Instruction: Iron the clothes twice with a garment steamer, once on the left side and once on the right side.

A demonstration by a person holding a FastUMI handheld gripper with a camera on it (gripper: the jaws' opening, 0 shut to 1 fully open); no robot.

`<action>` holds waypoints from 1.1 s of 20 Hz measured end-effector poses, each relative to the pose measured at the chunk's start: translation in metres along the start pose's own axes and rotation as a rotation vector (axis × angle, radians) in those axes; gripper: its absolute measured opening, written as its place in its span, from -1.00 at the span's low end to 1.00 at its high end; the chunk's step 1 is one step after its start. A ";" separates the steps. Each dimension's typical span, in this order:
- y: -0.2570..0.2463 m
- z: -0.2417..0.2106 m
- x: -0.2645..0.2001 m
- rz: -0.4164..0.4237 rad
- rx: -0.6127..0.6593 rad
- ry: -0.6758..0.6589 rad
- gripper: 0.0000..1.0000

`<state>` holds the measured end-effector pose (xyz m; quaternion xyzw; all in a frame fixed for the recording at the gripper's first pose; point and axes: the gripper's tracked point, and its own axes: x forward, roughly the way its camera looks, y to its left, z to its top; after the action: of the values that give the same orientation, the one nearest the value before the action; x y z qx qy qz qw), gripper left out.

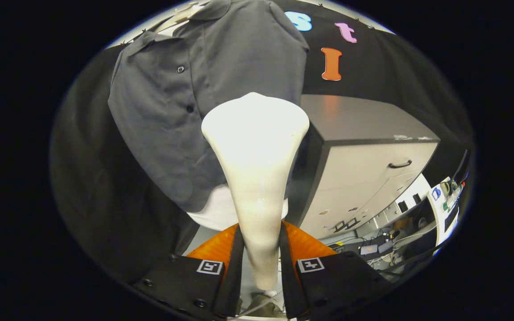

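The gripper (260, 249) holds the garment steamer (255, 178) by its narrow handle: both fingers press on the handle from the left and from the right, so the claw is narrow and closed around it. The steamer is white and stands between the fingers, with the thin part near and the wide flat head far, pointing up toward the clothes. Beyond the head hangs a dark grey shirt (181, 116) with a collar and small dark buttons (180, 69) on the front. The shirt hangs in front of the black cloth wall (386, 67) of the booth, and a light hanger (183, 13) shows at the collar. The head of the steamer covers the lower right part of the shirt front; whether it touches the cloth I cannot tell. Under the hem of the shirt there is something white (214, 214), partly hidden behind the steamer, and I cannot tell what it is. To the right of the shirt stands a light grey cabinet (364, 169) with a dark top and a dark curved handle (400, 164) on its front. Farther right and lower, beside the cabinet, there are cables and small devices (382, 245) on the floor, too small to tell more. A thin cord (257, 305) shows near the bottom end of the steamer handle, between the fingers
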<state>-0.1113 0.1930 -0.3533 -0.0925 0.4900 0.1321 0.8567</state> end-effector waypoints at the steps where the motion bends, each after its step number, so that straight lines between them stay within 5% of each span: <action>1: -0.005 0.011 -0.011 0.001 0.001 -0.028 -0.06; 22: -0.029 0.142 -0.166 -0.004 -0.001 -0.493 -0.07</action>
<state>-0.0667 0.1843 -0.1373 -0.0587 0.2659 0.1493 0.9506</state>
